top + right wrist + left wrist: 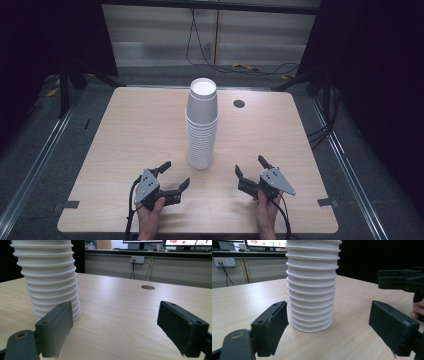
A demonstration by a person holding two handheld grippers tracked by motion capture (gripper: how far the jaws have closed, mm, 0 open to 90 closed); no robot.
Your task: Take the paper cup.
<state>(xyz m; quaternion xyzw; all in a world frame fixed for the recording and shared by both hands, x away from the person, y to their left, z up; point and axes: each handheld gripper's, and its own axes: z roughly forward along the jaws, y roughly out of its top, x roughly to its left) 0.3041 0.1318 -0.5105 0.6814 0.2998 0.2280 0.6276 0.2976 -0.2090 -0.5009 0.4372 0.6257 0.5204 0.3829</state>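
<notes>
Near edge, hands: two hands enter from the bottom of the high view, each holding a gripper low over the table, neither touching any object.
Table point(125, 130): light wood top, largest item; a round cable hole point(239, 103) sits toward its far right.
Cup stack point(202, 125): tall column of nested white paper cups standing upside down, base of the top cup facing up, at mid-table; upright, with a slight lean possible near the top. In the left gripper view the cup stack point(312, 287) stands straight ahead between the jaws but beyond their tips.
Left gripper point(171, 178): jaws spread wide, holding nothing; near the stack's foot, on its left, not touching.
Right gripper point(249, 170): jaws spread wide, holding nothing; near the stack's foot, on its right, apart from it. In the right gripper view the stack point(48, 277) lies off to the left of the jaw line.
Handling, judged: cups light, thin-walled, easily crushed; smooth sides likely slippery; a tall stack tips readily.
Grasp point, judged: the rolled rims form ridges down the column; close gently on a wall just above a rim, and steady the lower cups with the other gripper.
</notes>
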